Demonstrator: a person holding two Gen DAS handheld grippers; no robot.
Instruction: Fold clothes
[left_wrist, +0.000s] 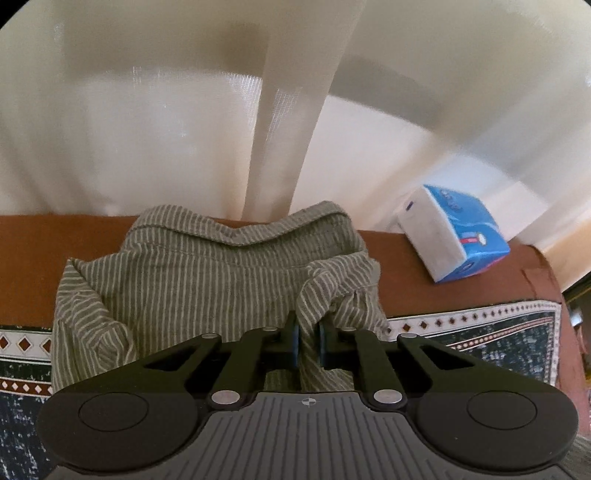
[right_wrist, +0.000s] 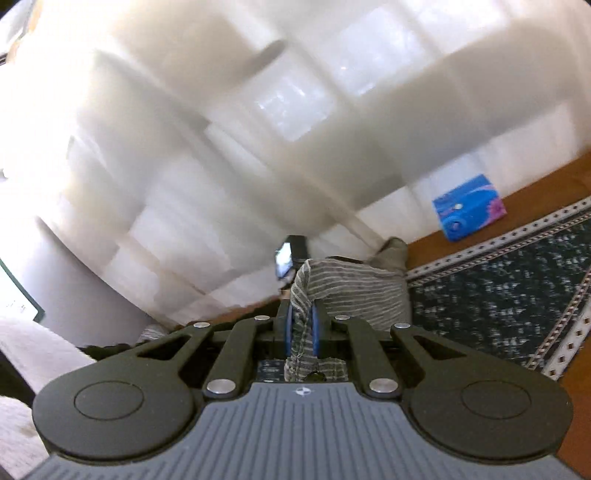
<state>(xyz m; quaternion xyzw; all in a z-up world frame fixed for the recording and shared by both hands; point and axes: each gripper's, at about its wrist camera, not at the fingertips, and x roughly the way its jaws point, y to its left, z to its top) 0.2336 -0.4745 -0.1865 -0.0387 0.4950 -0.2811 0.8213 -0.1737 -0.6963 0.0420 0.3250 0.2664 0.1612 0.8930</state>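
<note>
The left claw (left_wrist: 307, 332) is clenching a bunched fold of the striped shirt (left_wrist: 221, 280) between its blue pads (left_wrist: 294, 343). The shirt is lying crumpled on the brown surface (left_wrist: 33, 258), with its far edge reaching the base of the white curtain (left_wrist: 184, 110). The near part of the shirt is overlapping the patterned cloth (left_wrist: 498, 347), which is bearing a diamond border and a dark speckled field. A blue tissue pack (left_wrist: 461, 236) is resting tilted on the brown surface, well apart from the shirt on its right side.

The right claw (right_wrist: 301, 321) is also clenching shirt fabric, with a gathered strip of the shirt running down between its pads. In the right wrist view the rest of the shirt is hanging beyond the claw, in front of the curtain. The background there is blurring, so finer detail cannot be told.
</note>
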